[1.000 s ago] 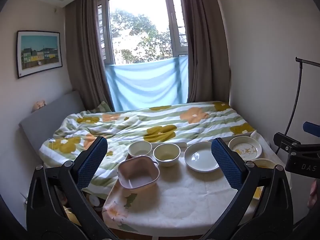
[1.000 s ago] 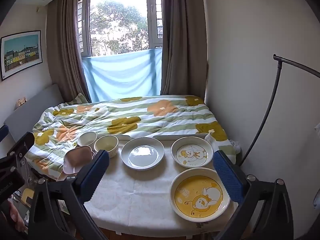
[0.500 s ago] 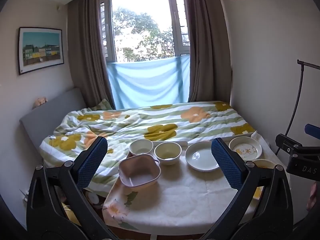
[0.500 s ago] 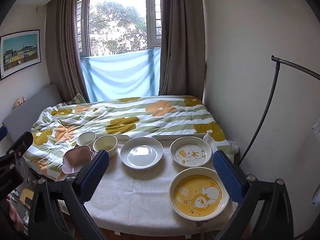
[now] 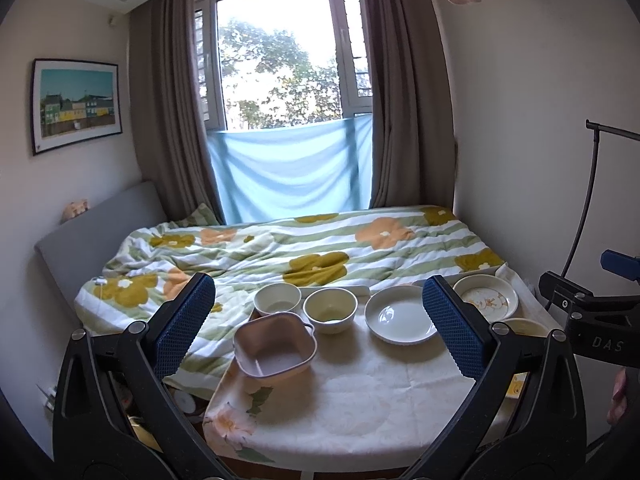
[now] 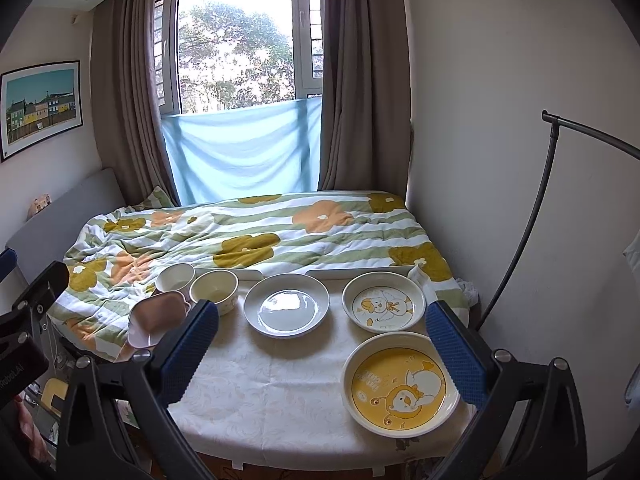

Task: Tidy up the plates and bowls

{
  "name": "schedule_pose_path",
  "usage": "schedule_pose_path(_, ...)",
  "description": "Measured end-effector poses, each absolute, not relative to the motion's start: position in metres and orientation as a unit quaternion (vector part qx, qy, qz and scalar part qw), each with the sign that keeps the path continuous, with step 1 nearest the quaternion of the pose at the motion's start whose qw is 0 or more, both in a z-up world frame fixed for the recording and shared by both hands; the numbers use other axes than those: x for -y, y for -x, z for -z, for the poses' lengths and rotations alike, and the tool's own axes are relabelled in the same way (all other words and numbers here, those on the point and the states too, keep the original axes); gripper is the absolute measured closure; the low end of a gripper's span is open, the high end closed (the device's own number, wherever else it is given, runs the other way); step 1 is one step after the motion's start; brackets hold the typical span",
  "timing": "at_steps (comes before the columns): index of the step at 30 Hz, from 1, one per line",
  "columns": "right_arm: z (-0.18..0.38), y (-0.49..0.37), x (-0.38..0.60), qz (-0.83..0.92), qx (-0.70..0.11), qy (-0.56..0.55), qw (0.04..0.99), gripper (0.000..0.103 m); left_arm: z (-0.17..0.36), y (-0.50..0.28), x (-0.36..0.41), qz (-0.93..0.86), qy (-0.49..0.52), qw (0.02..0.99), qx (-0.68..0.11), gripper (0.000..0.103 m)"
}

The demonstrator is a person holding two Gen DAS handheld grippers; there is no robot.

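On the cloth-covered table (image 6: 272, 392) stand a pink square bowl (image 5: 275, 350) (image 6: 158, 318), a white bowl (image 5: 277, 299) (image 6: 175, 277), a cream bowl (image 5: 330, 309) (image 6: 214, 290), a plain white plate (image 5: 400, 320) (image 6: 286, 310), a duck-print white plate (image 5: 486, 297) (image 6: 383, 302) and a yellow duck plate (image 6: 400, 384). My left gripper (image 5: 316, 328) is open and empty, held above the table's near left side. My right gripper (image 6: 320, 348) is open and empty, above the near right side.
A bed with a flowered quilt (image 6: 256, 236) lies right behind the table. A wall is on the right, with a dark curved stand (image 6: 532, 216). Curtains and a window are at the back.
Both grippers have tilted up slightly and drifted a little; the dishes sit lower in view. Nothing was taken hold of or moved.
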State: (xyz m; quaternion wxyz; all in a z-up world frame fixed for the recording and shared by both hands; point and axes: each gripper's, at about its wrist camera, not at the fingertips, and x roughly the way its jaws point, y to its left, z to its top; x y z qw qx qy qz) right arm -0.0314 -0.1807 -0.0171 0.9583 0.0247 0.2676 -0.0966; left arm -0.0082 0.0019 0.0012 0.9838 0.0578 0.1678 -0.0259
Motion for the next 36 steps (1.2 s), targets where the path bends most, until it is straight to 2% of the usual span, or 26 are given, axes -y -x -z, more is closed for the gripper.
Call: schedule_pose_path(36,0.0240,0.0304,0.1793,0.096,-0.273,-0.028,0.957,0.000,0.0013,0.0032,-0.0071,0.027,-0.051,0.981,-0.185,0.000)
